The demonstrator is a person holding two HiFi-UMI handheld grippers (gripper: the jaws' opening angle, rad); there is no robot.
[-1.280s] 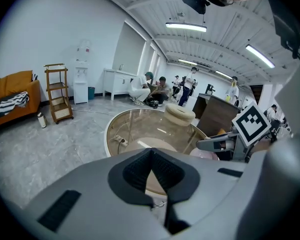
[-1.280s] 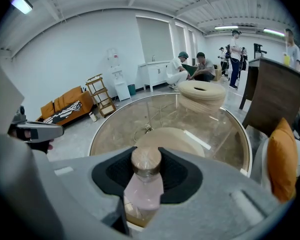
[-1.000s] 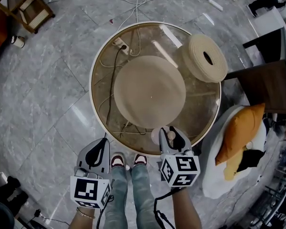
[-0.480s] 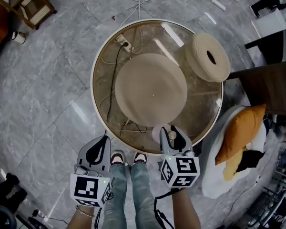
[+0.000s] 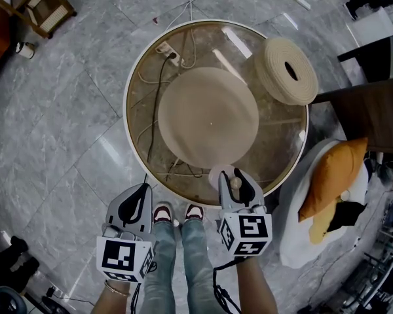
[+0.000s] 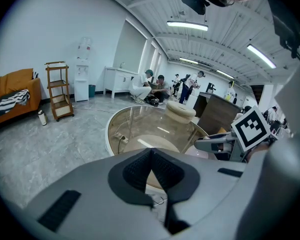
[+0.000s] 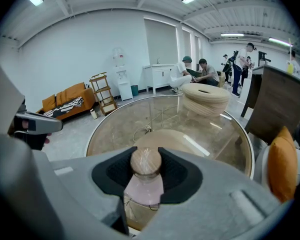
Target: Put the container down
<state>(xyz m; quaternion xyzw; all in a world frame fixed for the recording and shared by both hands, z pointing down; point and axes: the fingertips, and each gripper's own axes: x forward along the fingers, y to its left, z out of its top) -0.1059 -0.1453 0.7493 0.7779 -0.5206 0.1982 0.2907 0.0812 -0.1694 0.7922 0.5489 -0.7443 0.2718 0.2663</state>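
Note:
My right gripper point(image 5: 232, 184) is shut on a small pale pink container point(image 5: 219, 174) with a round wooden stopper point(image 5: 236, 183). It holds the container over the near rim of a round glass table point(image 5: 130, 84). In the right gripper view the pads point(image 7: 177, 176) press on the stopper point(image 7: 146, 161) from both sides, and the pink body point(image 7: 144, 189) hangs below them. My left gripper point(image 5: 132, 209) hangs off the table to the left, over the floor. Its jaws point(image 6: 152, 170) are shut with nothing between them.
A woven ring-shaped object point(image 5: 287, 70) lies on the glass at the far right. A beige round base point(image 5: 208, 116), cables and a power strip point(image 5: 165, 54) show under the glass. A white seat with an orange cushion point(image 5: 332, 174) and a dark desk point(image 5: 367, 113) stand at the right.
The right gripper and the container have edged slightly forward over the table's near rim. The left gripper has stayed where it was.

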